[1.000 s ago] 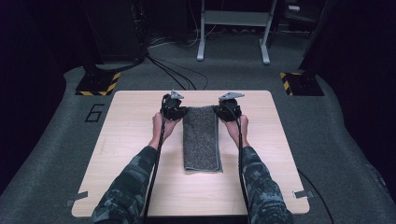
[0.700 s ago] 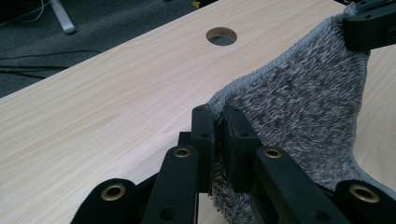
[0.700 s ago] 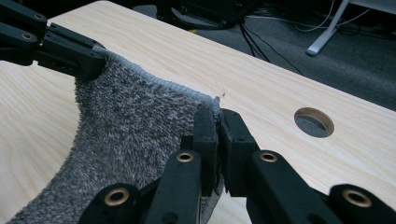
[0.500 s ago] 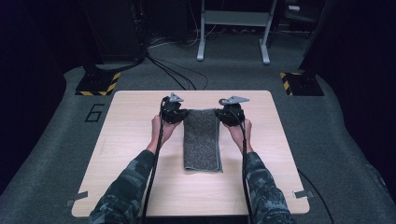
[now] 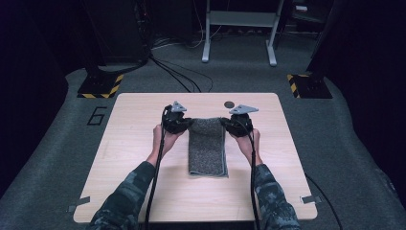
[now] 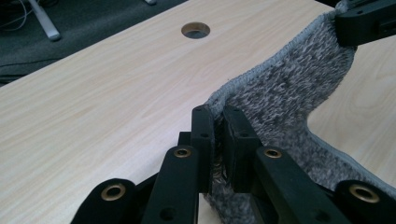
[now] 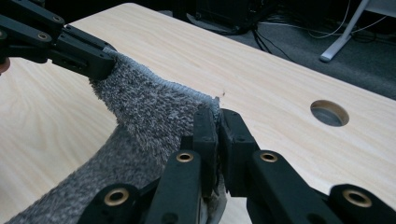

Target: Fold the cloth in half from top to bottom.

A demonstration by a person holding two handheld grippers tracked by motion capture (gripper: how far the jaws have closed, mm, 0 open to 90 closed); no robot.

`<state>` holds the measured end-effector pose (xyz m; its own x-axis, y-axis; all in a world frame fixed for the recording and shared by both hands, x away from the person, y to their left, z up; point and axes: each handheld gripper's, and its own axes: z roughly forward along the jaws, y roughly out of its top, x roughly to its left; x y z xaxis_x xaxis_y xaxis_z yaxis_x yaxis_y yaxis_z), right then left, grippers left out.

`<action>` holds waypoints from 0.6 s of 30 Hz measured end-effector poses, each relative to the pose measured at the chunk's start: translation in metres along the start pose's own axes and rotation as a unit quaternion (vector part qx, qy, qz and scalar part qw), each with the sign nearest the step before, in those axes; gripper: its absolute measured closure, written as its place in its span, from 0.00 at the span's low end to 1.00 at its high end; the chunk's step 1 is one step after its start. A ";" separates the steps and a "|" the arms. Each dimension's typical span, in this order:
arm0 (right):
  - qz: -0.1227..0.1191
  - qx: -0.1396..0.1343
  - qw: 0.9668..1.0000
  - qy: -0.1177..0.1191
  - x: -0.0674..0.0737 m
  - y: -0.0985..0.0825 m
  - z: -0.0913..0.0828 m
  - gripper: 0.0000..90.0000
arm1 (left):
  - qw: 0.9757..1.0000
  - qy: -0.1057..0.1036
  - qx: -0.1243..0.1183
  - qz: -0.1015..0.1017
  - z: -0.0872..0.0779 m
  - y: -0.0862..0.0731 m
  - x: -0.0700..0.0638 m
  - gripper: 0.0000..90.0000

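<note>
Grey towel (image 5: pixel 207 146), folded into a long strip, lies mid-surface (image 5: pixel 143 187), running 12 to 6 o'clock in the high view. Near end flat on the wood, far end lifted off it.

Left hand-held gripper (image 5: pixel 184 124) is clamped on the far left corner of the towel; in its own view the jaws are closed with grey pile pinched between them. Right hand-held gripper (image 5: pixel 229 124) is clamped on the far right corner, same picture in its own view. Far hem hangs stretched between the two.

Round cable hole (image 5: pixel 229 104) sits at 12 o'clock from the right hand-held gripper, near the far edge. Camouflage sleeves (image 5: pixel 129 191) enter from 6 o'clock.
</note>
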<state>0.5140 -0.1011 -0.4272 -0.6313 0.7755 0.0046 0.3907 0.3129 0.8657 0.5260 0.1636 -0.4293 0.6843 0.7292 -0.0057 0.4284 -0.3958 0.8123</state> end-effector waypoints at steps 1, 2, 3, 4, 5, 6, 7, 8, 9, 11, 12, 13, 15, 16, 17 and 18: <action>-0.002 0.001 1.000 0.001 0.001 -0.002 -0.001 0.95 | 1.000 -0.004 0.000 0.001 -0.001 -0.001 -0.001 0.93; -0.003 0.002 1.000 0.000 0.002 -0.003 -0.002 0.95 | 1.000 -0.005 0.002 0.003 -0.002 -0.003 -0.002 0.93; -0.006 0.002 1.000 0.002 0.002 -0.005 -0.003 0.95 | 1.000 -0.007 -0.001 0.001 -0.002 -0.004 -0.004 0.93; -0.005 0.002 1.000 0.003 0.003 -0.007 -0.004 0.95 | 1.000 -0.008 0.000 -0.001 -0.003 -0.005 -0.005 0.93; -0.005 0.002 1.000 0.004 0.004 -0.009 -0.005 0.95 | 1.000 -0.010 0.003 0.004 -0.004 -0.006 -0.005 0.93; -0.006 0.003 1.000 0.005 0.004 -0.011 -0.006 0.95 | 1.000 -0.010 0.003 0.004 -0.004 -0.007 -0.007 0.93; -0.006 0.003 1.000 0.006 0.005 -0.012 -0.007 0.95 | 1.000 -0.010 0.006 0.006 -0.004 -0.008 -0.008 0.93; -0.005 0.004 1.000 0.007 0.006 -0.014 -0.008 0.95 | 1.000 -0.010 0.006 0.004 -0.004 -0.009 -0.010 0.93; -0.006 0.004 1.000 0.008 0.007 -0.015 -0.009 0.95 | 1.000 -0.012 0.009 0.007 -0.005 -0.010 -0.011 0.93; -0.007 0.002 1.000 0.010 0.009 -0.019 -0.011 0.95 | 1.000 -0.014 0.013 0.011 -0.006 -0.012 -0.014 0.93; -0.003 0.004 1.000 0.010 0.010 -0.020 -0.013 0.95 | 1.000 -0.015 0.014 0.014 -0.007 -0.013 -0.015 0.93; -0.011 0.005 1.000 0.009 0.010 -0.022 -0.014 0.95 | 1.000 -0.018 0.014 0.015 -0.007 -0.014 -0.017 0.92; -0.008 0.003 1.000 0.011 0.012 -0.025 -0.016 0.95 | 0.999 -0.020 0.017 0.018 -0.009 -0.016 -0.019 0.92; -0.009 0.002 1.000 0.012 0.013 -0.027 -0.018 0.95 | 0.999 -0.020 0.015 0.021 -0.009 -0.017 -0.020 0.92; -0.011 0.001 1.000 0.013 0.015 -0.028 -0.019 0.95 | 0.999 -0.023 0.018 0.017 -0.010 -0.018 -0.021 0.92; -0.014 0.001 1.000 0.013 0.016 -0.029 -0.020 0.95 | 0.999 -0.021 0.014 0.019 -0.011 -0.019 -0.021 0.92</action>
<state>0.4791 -0.1084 -0.4423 -0.6591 0.7520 -0.0066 0.3745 0.3358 0.8643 0.4968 0.1616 -0.4388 0.7249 0.6888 0.0002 0.4171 -0.4393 0.7957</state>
